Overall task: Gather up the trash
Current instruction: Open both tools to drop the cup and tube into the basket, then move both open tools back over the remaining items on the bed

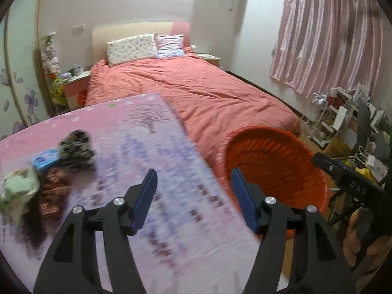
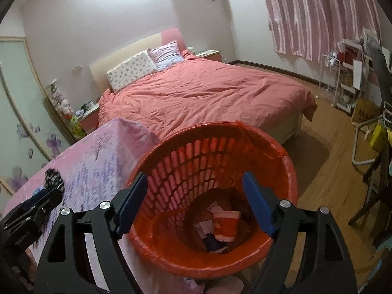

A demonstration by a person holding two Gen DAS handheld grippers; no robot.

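Observation:
An orange slatted basket (image 2: 269,152) lined with an orange bag stands beside a table with a pink patterned cloth (image 1: 152,147). Inside it lie a red paper cup (image 2: 226,225) and other scraps. My right gripper (image 2: 196,196) hangs open above the basket's mouth with nothing between its blue pads. My left gripper (image 1: 193,188) is open and empty over the table's right edge, next to the basket (image 1: 276,166). On the cloth to its left lie a black-and-white crumpled wrapper (image 1: 77,150), a blue packet (image 1: 46,159), a pale green crumpled paper (image 1: 19,188) and a red striped wrapper (image 1: 52,191).
A bed with a salmon duvet (image 2: 208,93) fills the room behind the table. Wood floor (image 2: 330,183) lies to the basket's right, with a white rack (image 2: 343,83), bags and a chair leg along the right wall. A nightstand (image 1: 76,83) stands left of the bed.

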